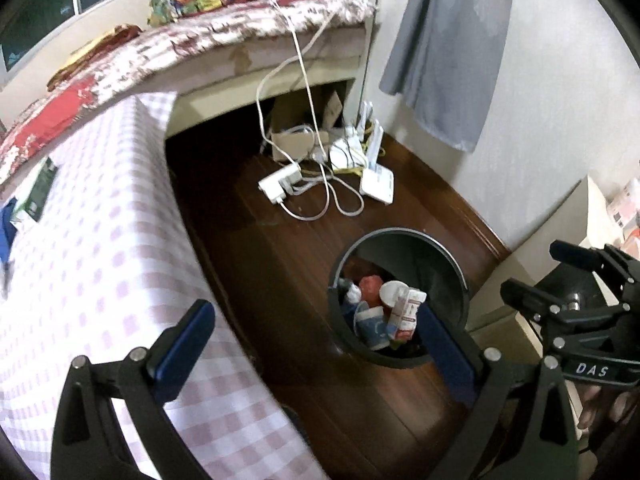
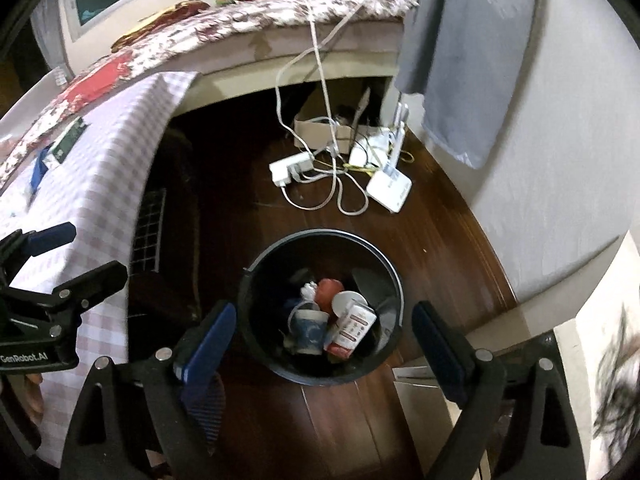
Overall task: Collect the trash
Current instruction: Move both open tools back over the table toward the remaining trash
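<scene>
Trash (image 1: 384, 312) fills a black bin (image 1: 448, 256) on the floor; the left hand-held gripper (image 1: 316, 340), wide open and empty, partly covers its rim. From the right wrist, the right hand-held gripper (image 2: 322, 338) gapes empty over the bin; deeper pieces are indistinct.

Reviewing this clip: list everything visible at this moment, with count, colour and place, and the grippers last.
trash bin: one, black, on the wooden floor beside the table.
trash in bin: several pieces; blue-and-white cup, white-and-red carton, red item, white lid.
tablecloth: one, pink-and-white check, over the table at left.
power strip: one, white, on the floor under the bed edge.
router: one, white, on the floor near the wall.
cables: several, white, hanging from the bed to the floor.
cardboard box: one, brown, under the bed.
bed cover: one, red-and-white floral.
grey cloth: one, hanging on the wall.
left gripper: black with blue pads, open, empty.
right gripper: same, open above the bin, empty.
</scene>
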Action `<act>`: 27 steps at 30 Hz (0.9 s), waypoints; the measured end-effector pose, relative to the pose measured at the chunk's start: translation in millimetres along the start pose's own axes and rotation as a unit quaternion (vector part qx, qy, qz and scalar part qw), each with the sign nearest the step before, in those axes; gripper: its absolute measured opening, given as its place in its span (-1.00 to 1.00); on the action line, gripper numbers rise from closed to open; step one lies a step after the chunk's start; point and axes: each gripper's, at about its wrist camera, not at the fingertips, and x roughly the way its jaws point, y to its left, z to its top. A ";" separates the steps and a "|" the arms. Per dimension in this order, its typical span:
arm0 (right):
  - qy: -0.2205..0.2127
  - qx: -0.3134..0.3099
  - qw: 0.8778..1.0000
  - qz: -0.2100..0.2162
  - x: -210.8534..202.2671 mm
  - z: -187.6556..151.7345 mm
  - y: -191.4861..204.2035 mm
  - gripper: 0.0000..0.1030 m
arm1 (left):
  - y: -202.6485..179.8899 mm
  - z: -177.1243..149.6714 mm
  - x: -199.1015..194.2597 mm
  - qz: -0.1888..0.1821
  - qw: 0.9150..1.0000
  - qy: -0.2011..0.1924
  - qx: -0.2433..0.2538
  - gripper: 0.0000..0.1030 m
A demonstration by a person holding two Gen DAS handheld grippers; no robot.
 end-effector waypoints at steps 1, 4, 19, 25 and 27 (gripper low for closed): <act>-0.002 -0.004 1.000 0.000 -2.5 2.0 4.9 0.78 | 4.0 -0.2 -4.5 0.000 1.000 -0.005 -0.003 0.97; -0.010 -0.016 1.000 0.003 -10.5 9.3 20.8 0.78 | 20.5 -1.3 -18.1 0.003 1.000 -0.018 -0.015 0.97; -0.054 -0.107 0.992 0.042 -43.6 50.7 135.6 0.78 | 139.1 -21.8 -69.6 0.063 0.991 -0.064 -0.097 0.97; -0.068 -0.160 0.982 0.071 -59.2 69.6 196.6 0.78 | 197.5 -41.5 -88.4 0.100 0.982 -0.073 -0.141 0.97; -0.073 -0.177 0.978 0.084 -64.5 76.9 219.7 0.78 | 217.3 -49.2 -94.7 0.111 0.978 -0.076 -0.158 0.97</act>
